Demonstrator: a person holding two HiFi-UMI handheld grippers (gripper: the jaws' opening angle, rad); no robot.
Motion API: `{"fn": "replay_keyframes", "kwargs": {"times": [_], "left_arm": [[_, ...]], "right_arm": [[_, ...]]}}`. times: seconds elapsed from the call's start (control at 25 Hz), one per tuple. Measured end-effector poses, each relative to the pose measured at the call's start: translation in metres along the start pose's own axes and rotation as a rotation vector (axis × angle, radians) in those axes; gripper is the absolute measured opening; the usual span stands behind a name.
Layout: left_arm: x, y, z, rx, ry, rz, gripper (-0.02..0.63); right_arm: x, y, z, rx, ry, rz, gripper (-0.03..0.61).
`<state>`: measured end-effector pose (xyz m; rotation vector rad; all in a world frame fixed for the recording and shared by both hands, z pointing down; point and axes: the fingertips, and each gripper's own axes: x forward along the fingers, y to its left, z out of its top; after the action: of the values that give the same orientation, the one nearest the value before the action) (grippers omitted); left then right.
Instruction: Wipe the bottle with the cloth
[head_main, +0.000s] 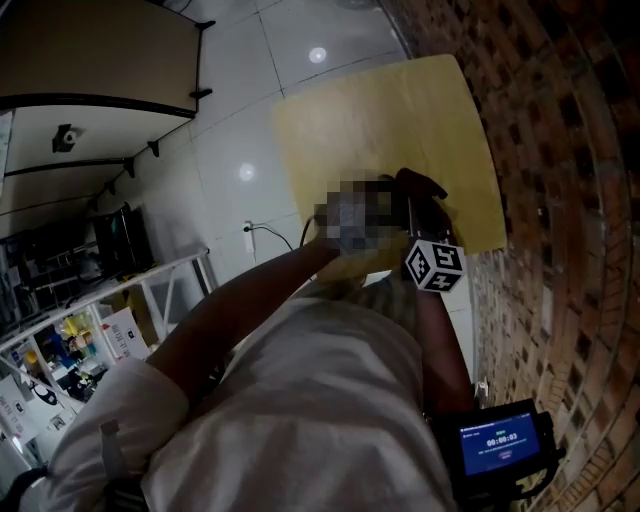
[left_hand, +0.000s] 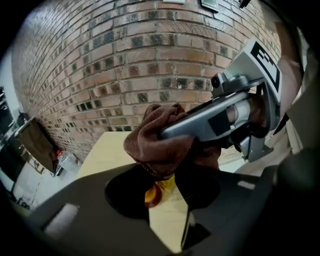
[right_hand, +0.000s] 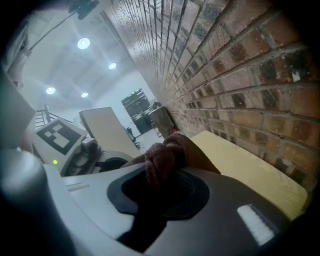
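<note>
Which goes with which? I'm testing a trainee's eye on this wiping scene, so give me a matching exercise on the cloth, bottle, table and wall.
Things:
1. cloth
2. bottle
3. table
4. wall

Descriptions:
a. pale wood
b. brown, clamped in the jaws of the right gripper
c. red-brown brick
d. yellow, between the jaws of the left gripper, under the cloth

Pairs: 1-b; 2-d; 3-a; 4-c
</note>
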<state>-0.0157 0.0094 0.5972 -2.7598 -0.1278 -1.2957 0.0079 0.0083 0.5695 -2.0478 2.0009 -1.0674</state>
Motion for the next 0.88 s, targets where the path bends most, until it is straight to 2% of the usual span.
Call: {"fn": "replay_keyframes", "kwargs": {"times": [0.08,0.24,0.32,0.48,0.64,0.76,0.88], "left_arm": [[-0.001,0.0,-0.001,-0.01,0.001,0.002,0.175],[-0.002,0.003,-0.006,-0.036,0.005,0.021,0.175],[0.006,0.012,-0.008,-0.054,0.012,0.035,0.175],[0.018,0.026,-0.011,-0.103,0.023,0.054,0.175],[0.017,0.031,-0.013,-0.122,0.024,0.071,0.175],[0.014,0.026,-0.013,-0.122,0.028,0.086,0.175],[0.012,0.017,-0.009,-0.109,0.026,0.099,0.175]], "right_arm": [[0.001,-0.014,-0.003,0.032,0.004,-0.052,0.064],[0.016,-0.017,-0.033,0.028,0.126,0.006,0.064],[0.03,-0.027,-0.045,0.015,0.169,0.005,0.064],[0.048,-0.045,-0.05,0.009,0.181,-0.02,0.064],[0.056,-0.053,-0.048,-0.045,0.172,-0.1,0.063],[0.051,-0.065,-0.058,-0.016,0.189,-0.167,0.062],[0.046,-0.078,-0.085,0.053,0.261,-0.211,0.061]]}}
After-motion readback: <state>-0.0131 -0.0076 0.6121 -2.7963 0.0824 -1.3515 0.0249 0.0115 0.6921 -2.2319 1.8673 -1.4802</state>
